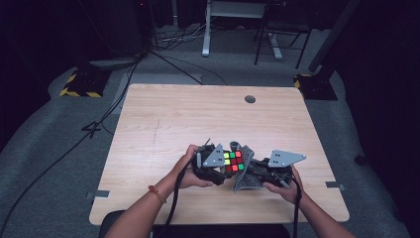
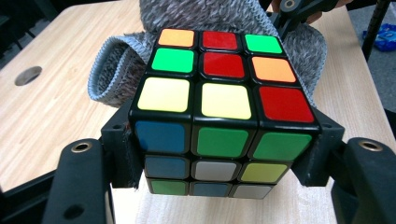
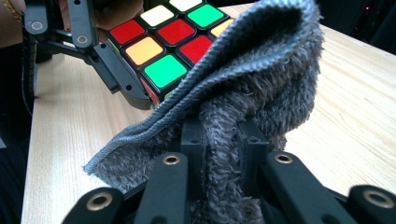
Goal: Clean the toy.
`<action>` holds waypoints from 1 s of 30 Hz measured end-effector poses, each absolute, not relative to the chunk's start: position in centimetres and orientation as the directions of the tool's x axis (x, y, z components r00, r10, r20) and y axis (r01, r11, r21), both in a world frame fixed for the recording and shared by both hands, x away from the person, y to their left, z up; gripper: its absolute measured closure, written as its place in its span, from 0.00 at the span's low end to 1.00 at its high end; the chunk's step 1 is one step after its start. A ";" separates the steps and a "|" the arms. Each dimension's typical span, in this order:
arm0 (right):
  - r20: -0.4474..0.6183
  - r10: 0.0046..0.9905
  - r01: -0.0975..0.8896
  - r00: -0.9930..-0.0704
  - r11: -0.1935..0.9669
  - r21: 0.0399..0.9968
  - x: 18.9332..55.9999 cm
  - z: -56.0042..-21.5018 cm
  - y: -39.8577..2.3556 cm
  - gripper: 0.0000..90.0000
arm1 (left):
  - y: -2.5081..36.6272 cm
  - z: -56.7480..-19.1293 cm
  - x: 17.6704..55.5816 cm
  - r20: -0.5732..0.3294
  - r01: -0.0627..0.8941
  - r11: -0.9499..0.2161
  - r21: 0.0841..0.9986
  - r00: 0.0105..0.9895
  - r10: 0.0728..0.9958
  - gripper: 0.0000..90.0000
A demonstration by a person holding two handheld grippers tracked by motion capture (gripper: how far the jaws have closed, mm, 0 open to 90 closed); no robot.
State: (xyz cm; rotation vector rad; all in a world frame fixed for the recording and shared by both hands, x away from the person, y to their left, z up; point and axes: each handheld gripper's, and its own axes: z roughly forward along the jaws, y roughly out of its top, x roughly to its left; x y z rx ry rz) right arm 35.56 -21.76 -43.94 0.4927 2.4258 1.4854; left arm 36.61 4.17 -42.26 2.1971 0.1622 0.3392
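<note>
- Left tongs [image 2: 219,163] pinched the puzzle cube [image 2: 219,93] by opposite sides, which I judged steadied it above the surface [image 1: 163,114].
- Right tongs [image 3: 224,140] clamped a grey cloth [image 3: 261,74] against the cube, apparently for wiping.

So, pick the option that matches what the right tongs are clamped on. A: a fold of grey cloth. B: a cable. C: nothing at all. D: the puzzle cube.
A: in the right gripper view the right tongs pinch a bunched fold of the grey cloth between their jaws, while the puzzle cube sits clamped in the left tongs.
</note>
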 end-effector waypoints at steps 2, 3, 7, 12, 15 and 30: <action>-0.046 0.413 0.147 -0.910 0.423 0.894 35.5 -43.9 -21.7 0.85 | 4.1 -42.3 36.7 0.181 -0.006 -0.604 0.797 0.956 0.229 0.36; -0.053 0.411 0.141 -0.910 0.428 0.893 35.4 -43.9 -21.7 0.85 | 4.1 -42.3 36.7 0.180 -0.007 -0.608 0.794 0.958 0.224 0.36; -0.098 0.403 0.107 -0.910 0.458 0.883 35.0 -43.8 -21.3 0.85 | 3.9 -42.6 36.8 0.177 -0.003 -0.642 0.767 0.962 0.207 0.36; -0.140 0.400 0.080 -0.906 0.486 0.870 34.7 -43.6 -20.9 0.85 | 3.6 -42.7 36.5 0.225 -0.027 -0.678 0.735 0.952 0.207 0.36; -0.145 0.409 0.081 -0.901 0.487 0.869 34.6 -43.5 -20.8 0.85 | 3.4 -42.7 36.5 0.233 -0.025 -0.692 0.722 0.950 0.208 0.36; -0.111 0.411 0.127 -0.905 0.510 0.851 35.0 -43.8 -20.8 0.85 | 3.9 -42.1 36.1 0.242 -0.052 -0.640 0.766 0.947 0.213 0.37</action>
